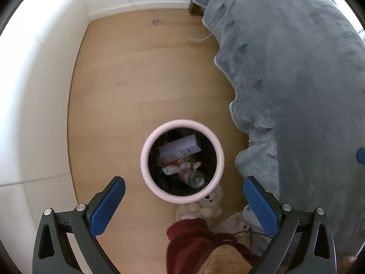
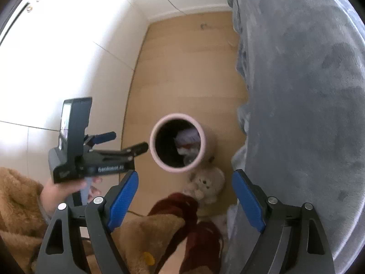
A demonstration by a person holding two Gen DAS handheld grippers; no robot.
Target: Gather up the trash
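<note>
A round bin with a pink rim [image 1: 144, 159] stands on the wooden floor, directly below my left gripper [image 1: 183, 182]. That gripper is open wide and nothing is between its blue pads. Inside the bin lie a clear plastic bottle [image 1: 194, 179], white printed paper [image 1: 180, 147] and crumpled wrappers. In the right wrist view the same bin [image 2: 152, 147] sits ahead of my right gripper [image 2: 186, 174], which is open and empty. The left gripper [image 2: 127, 141] shows there too, held by a hand beside the bin's rim.
A grey-blue blanket [image 1: 296, 91] hangs off the bed along the right. A white panelled wall [image 1: 34, 91] runs along the left. A cream plush toy [image 2: 208, 182] lies on the floor against the bin. Dark red trouser legs [image 2: 182, 207] and a brown fleece sleeve [image 2: 20, 203] fill the near edge.
</note>
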